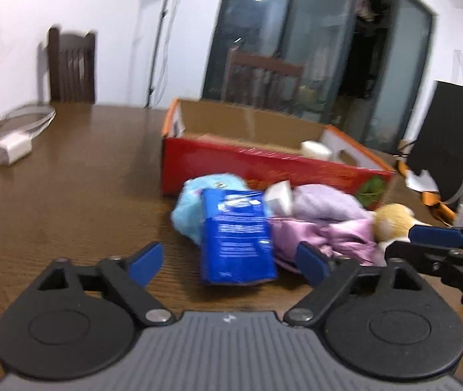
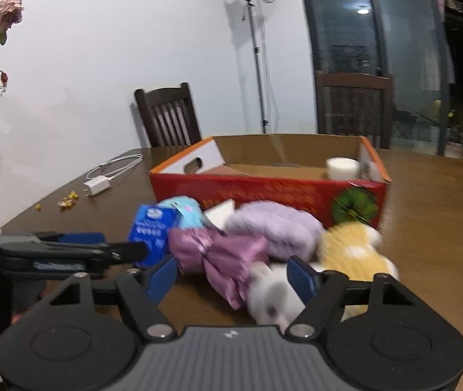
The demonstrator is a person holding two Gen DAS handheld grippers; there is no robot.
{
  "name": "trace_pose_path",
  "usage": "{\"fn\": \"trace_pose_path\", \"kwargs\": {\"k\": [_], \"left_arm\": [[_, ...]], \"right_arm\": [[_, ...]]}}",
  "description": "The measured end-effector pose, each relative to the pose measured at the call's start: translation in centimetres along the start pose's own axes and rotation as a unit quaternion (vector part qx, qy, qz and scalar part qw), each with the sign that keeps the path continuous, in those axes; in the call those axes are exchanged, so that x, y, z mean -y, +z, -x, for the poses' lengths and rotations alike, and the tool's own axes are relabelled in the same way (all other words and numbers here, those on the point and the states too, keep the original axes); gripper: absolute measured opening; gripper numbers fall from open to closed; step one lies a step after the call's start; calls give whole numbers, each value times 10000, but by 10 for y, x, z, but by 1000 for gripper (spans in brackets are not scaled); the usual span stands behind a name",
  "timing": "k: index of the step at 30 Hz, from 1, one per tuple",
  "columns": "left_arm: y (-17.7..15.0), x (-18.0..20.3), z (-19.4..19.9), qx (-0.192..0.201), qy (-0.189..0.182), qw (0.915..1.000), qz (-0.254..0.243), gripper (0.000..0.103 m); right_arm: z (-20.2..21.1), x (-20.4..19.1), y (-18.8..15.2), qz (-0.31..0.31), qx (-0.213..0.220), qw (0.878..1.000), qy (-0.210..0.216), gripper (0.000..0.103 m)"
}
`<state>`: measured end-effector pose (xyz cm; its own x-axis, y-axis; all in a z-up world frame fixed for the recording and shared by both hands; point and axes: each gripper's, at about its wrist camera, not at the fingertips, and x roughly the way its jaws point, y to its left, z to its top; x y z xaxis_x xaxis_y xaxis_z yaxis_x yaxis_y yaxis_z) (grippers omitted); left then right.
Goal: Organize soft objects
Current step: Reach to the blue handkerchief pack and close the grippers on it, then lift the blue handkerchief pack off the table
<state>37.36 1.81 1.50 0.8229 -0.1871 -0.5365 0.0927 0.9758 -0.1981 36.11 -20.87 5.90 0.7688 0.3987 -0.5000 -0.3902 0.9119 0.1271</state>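
Blue packet (image 1: 236,234) print (blurred) unreadable, tools apart

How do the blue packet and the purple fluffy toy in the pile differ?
The blue packet is flat, glossy and printed with white text; the purple fluffy toy is rounded, fuzzy and plain. The packet stands tilted at the pile's left side; the toy lies lower, nearer the red box. Both sit on the table, outside the box.

Right tool (image 2: 233,280) gapes over pink satin cloth (image 2: 221,257) and white plush (image 2: 272,296); red box (image 2: 264,195) behind.
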Motion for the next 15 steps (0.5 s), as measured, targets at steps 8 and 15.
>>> {"fn": "trace_pose_path", "kwargs": {"k": [8,15], "left_arm": [[1,-10,-20,-210,-493,9984,194,46],[-7,-3,13,-248,-376,9990,-53,41]], "right_arm": [[-44,-5,13,-279,-97,9989,366,70],[-30,-6,2,-95,-86,9998,153,68]]}}
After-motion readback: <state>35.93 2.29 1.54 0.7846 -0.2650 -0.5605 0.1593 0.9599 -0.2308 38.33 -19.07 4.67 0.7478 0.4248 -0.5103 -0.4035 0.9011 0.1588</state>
